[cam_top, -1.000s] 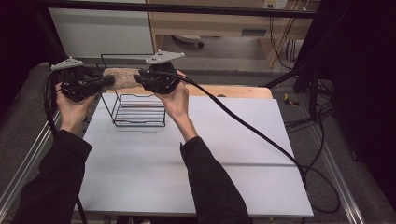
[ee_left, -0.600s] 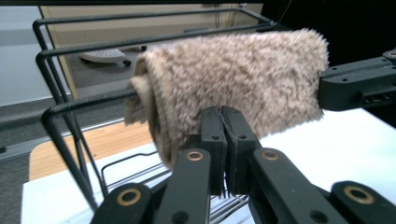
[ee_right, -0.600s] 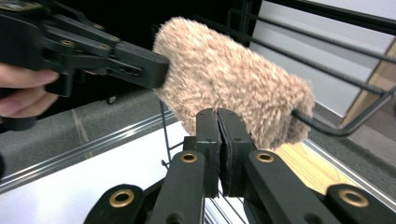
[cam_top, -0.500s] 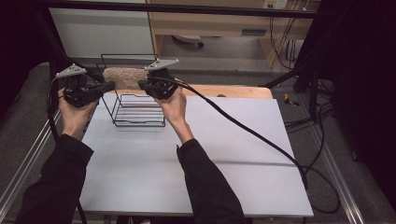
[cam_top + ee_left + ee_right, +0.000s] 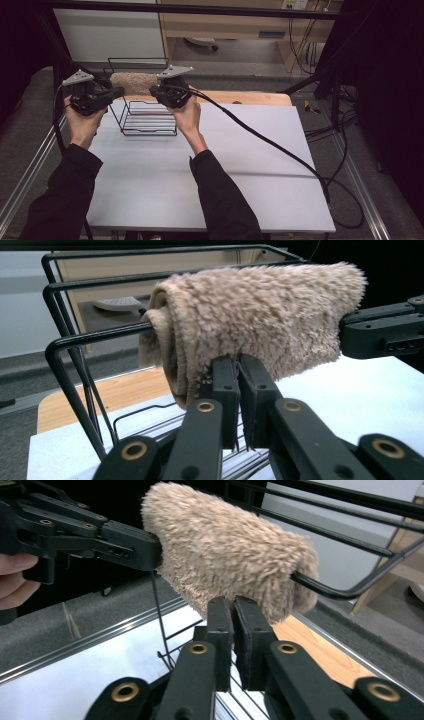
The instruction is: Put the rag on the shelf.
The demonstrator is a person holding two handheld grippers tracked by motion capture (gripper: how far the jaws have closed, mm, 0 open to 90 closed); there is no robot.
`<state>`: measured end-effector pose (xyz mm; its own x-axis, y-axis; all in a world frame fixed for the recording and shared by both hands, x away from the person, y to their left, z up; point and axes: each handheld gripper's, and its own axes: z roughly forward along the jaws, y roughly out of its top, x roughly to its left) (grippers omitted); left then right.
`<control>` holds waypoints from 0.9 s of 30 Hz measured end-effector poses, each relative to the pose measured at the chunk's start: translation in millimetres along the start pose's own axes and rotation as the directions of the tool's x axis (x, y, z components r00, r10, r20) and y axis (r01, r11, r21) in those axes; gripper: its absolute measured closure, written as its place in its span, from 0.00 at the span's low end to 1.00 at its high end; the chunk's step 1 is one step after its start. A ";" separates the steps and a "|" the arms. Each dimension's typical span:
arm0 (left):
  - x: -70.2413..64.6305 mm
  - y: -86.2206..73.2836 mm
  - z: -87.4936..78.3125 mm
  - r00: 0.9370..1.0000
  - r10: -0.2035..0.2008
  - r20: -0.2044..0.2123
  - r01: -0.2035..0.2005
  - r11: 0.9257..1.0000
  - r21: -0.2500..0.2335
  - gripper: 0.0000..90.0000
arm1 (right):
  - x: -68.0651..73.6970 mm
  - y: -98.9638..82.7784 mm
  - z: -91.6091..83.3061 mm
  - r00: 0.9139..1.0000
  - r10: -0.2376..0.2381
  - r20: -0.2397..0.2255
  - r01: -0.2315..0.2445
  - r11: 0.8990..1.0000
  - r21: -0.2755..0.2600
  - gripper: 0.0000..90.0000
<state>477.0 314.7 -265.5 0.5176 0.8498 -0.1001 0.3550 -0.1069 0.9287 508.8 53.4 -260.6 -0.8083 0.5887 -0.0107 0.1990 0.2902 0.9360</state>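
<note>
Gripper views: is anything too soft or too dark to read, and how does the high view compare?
Left gripper view: towel sharp, room behind blurred. Right gripper view: jaws crisp, background soft. High view: table evenly lit, sleeves and edges very dark, mildly soft overall.

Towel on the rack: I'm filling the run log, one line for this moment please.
towel: draped over wire rack rail | left gripper: shut on towel edge | right gripper: shut on towel edge
</note>
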 end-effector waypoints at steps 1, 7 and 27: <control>-1.0 0.6 -1.9 1.000 0.003 0.002 -0.003 1.000 -0.002 0.93 | 1.1 1.1 -2.3 1.000 0.003 -0.007 -0.003 1.000 -0.008 0.92; -8.4 5.7 -12.6 1.000 0.018 0.009 -0.018 1.000 -0.015 0.85 | 3.3 9.2 -16.9 1.000 0.008 -0.016 -0.008 0.999 -0.041 0.82; -26.6 -12.2 -34.8 0.998 0.048 0.032 -0.049 0.999 0.021 0.34 | -7.3 2.2 -74.5 0.999 0.037 -0.023 -0.037 0.999 -0.012 0.28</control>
<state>431.8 311.3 -261.7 0.5584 0.8269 -0.0663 0.3452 -0.1589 0.9250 473.9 -6.4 -232.3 -0.8128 0.5817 0.0318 0.2222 0.2591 0.9399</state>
